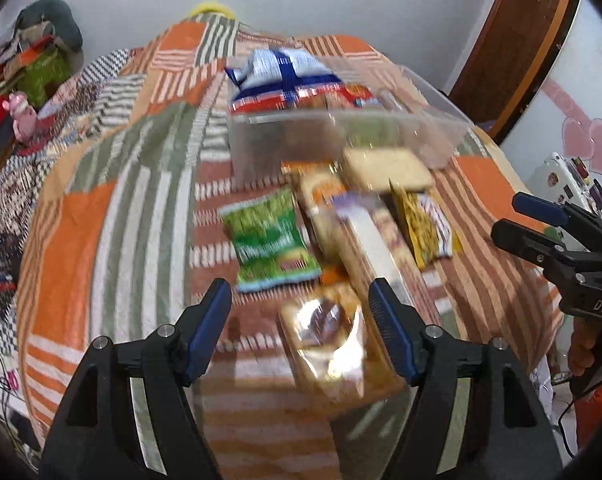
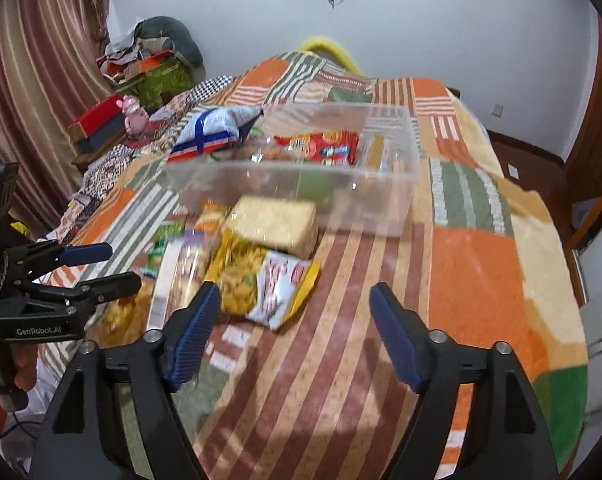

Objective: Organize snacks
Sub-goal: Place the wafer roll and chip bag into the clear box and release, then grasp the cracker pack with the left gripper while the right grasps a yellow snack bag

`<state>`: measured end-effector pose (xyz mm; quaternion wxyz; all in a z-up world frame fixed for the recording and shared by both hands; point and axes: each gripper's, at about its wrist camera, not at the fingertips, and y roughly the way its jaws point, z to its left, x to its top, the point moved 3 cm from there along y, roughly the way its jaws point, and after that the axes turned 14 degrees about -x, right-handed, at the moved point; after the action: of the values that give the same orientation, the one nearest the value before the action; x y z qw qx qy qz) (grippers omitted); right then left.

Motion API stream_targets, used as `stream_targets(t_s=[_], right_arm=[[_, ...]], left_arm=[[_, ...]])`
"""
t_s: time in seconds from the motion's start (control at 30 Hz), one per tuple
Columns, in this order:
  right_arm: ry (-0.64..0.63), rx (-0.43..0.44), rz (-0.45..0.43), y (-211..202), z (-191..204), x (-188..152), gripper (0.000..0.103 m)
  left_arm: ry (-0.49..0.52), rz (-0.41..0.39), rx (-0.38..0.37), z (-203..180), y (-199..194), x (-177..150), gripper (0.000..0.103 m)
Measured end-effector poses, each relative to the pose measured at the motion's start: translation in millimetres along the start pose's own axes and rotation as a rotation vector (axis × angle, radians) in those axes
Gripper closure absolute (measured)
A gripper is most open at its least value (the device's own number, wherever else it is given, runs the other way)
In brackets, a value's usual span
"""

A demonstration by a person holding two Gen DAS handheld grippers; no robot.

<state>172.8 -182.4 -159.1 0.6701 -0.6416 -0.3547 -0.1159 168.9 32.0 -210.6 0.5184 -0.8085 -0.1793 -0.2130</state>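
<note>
A clear plastic bin [image 1: 441,120] [image 2: 405,176] stands on a patchwork bedspread and holds a blue-and-white bag [image 1: 285,68] [image 2: 217,128] and a red packet [image 2: 321,146]. In front of it lie loose snacks: a green packet [image 1: 267,240], a beige block [image 1: 385,170] [image 2: 275,224], a yellow packet [image 1: 425,228] [image 2: 261,284], a long wrapped pack [image 1: 365,236] and a clear-wrapped pastry [image 1: 329,344]. My left gripper [image 1: 301,320] is open above the pastry. My right gripper [image 2: 295,320] is open over the bedspread, right of the yellow packet.
The bedspread [image 2: 481,272] covers the whole bed. A cluttered pile with a green cushion [image 2: 161,76] and a pink toy [image 2: 133,114] lies at the far left. A wooden door [image 1: 513,40] is at the right.
</note>
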Motion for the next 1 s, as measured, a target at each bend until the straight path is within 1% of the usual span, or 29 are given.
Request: stream_targets(t_s=[0.03,0.1,0.2,0.27,0.4,0.47,0.53,0.57,0.6,0.63,0.7,0.73,0.83,0.9,1.0], right_arm=[[-0.001,-0.001,0.003,1,1,-3,0.023],[-0.004,-0.004,0.015,3,1,-10,0.023],[0.003,0.012,0.037,10,3,-12,0.021],[0.005,0.016,0.045,13,5,-12,0.021],[0.000,0.024,0.061,20,14,-11,0.021],[-0.008,0.032,0.070,25,18,-10,0.021],[-0.007,0.040,0.082,31,22,-8,0.021],[-0.004,0.047,0.091,34,25,-6,0.021],[0.000,0.053,0.099,37,26,-6,0.021],[0.004,0.062,0.108,40,28,-4,0.021],[0.008,0.057,0.115,45,30,-3,0.021],[0.008,0.049,0.115,47,31,-3,0.021],[0.009,0.010,0.132,55,30,-3,0.021],[0.009,0.015,0.155,60,30,-7,0.021],[-0.019,-0.003,0.150,60,32,-9,0.021]], left_arm=[[-0.007,0.005,-0.003,0,2,-3,0.032],[-0.025,0.018,-0.015,0,5,-11,0.032],[-0.033,0.021,-0.025,4,7,-20,0.032],[-0.038,0.028,-0.018,9,8,-23,0.031],[-0.082,0.057,0.005,32,12,-31,0.031],[-0.098,0.048,0.005,40,13,-33,0.031],[-0.112,0.034,-0.012,45,12,-34,0.032],[-0.111,0.024,-0.009,47,11,-34,0.035],[-0.107,0.018,-0.007,48,11,-33,0.041],[-0.103,0.015,-0.004,49,12,-33,0.044],[-0.102,0.008,0.001,53,13,-33,0.056],[-0.101,0.006,0.005,54,13,-33,0.058],[-0.110,-0.006,0.003,60,12,-33,0.059],[-0.101,-0.011,0.015,60,11,-34,0.059],[-0.090,-0.013,0.029,59,11,-33,0.059]])
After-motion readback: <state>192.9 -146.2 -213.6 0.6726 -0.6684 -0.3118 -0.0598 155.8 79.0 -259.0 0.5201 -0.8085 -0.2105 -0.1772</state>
